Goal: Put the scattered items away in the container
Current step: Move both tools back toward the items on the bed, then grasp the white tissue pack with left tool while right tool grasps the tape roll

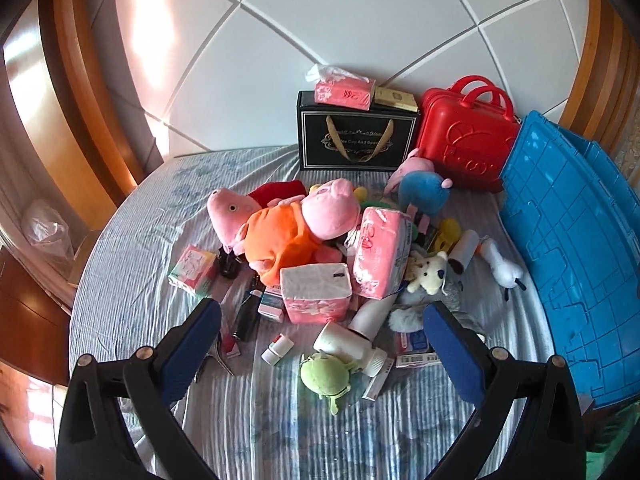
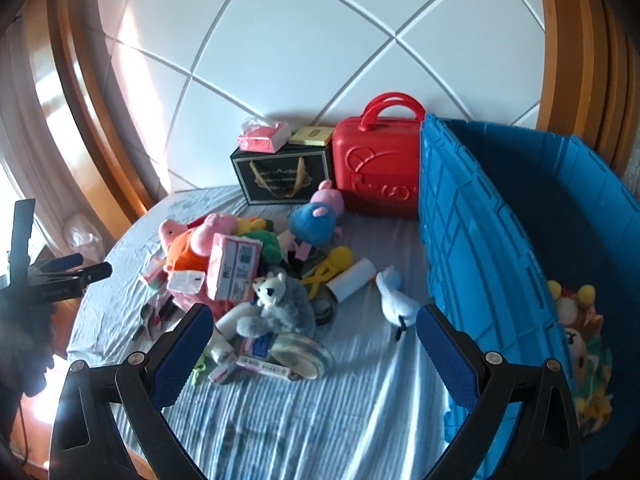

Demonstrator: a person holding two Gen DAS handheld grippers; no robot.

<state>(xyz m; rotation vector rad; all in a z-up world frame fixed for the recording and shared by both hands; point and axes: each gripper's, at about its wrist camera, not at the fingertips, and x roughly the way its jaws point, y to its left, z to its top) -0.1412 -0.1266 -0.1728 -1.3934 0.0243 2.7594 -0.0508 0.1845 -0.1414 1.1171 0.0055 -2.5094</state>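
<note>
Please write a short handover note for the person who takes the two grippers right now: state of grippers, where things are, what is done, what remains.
Left gripper: open, empty, above the pile.
Right gripper: open, empty, beside the blue container.
Done: some plush toys lie in the container.
Left: the pile on the bed, including the orange pig plush, grey husky plush, white bird plush, tissue packs and small bottles.

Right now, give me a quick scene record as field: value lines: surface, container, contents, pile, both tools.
surface: bed with striped sheet
container: blue crate, at the right edge of the bed
contents: a few plush toys already inside
pile: plush pigs, tissue packs, bottles, small boxes, mid-bed
nearest right tool: white plush bird, lying beside the crate wall
nearest left tool: green plush
left tool: open, holding nothing
right tool: open, holding nothing
backdrop: red case, black gift box against the headboard
</note>
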